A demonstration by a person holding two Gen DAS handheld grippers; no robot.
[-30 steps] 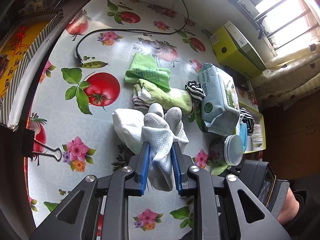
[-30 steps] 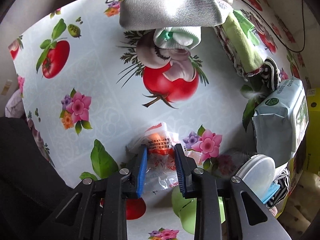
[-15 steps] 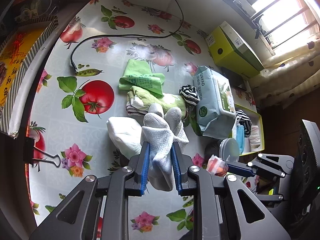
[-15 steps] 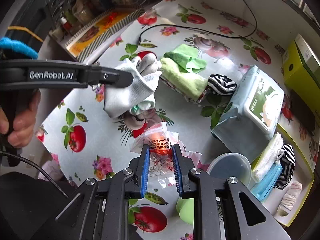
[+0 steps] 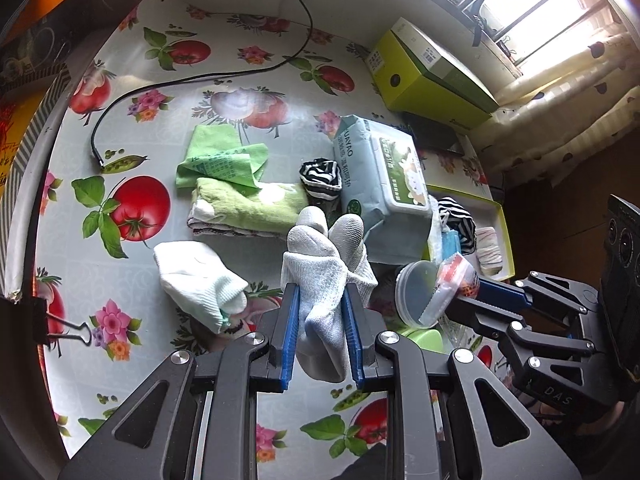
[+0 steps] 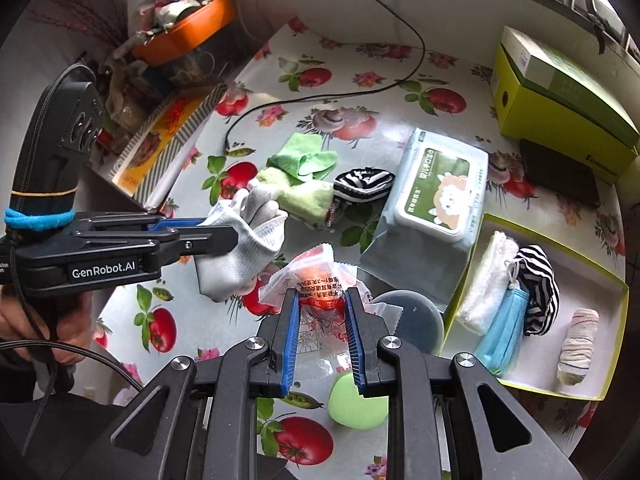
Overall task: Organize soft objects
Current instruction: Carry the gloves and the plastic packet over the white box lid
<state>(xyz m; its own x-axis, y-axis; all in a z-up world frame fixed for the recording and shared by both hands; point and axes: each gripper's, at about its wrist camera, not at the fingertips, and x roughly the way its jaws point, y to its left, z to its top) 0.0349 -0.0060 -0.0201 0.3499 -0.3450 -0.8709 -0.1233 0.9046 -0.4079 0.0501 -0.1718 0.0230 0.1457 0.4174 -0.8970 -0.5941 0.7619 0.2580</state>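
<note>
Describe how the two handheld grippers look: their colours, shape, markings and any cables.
Both grippers are black, with angular linked arms, silver pivot screws and blue ribbed pads. The left gripper carries white "GenRobot.AI" lettering on its side, a blue band and a thin yellow band around its handle, and black cables hanging below. The right gripper shows faint letters "DAS" on its body.

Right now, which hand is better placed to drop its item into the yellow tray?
Right, probably. The right gripper, holding a plastic packet, hangs beside the yellow tray. The left gripper holds its grey glove farther off, above the white sock.
</note>
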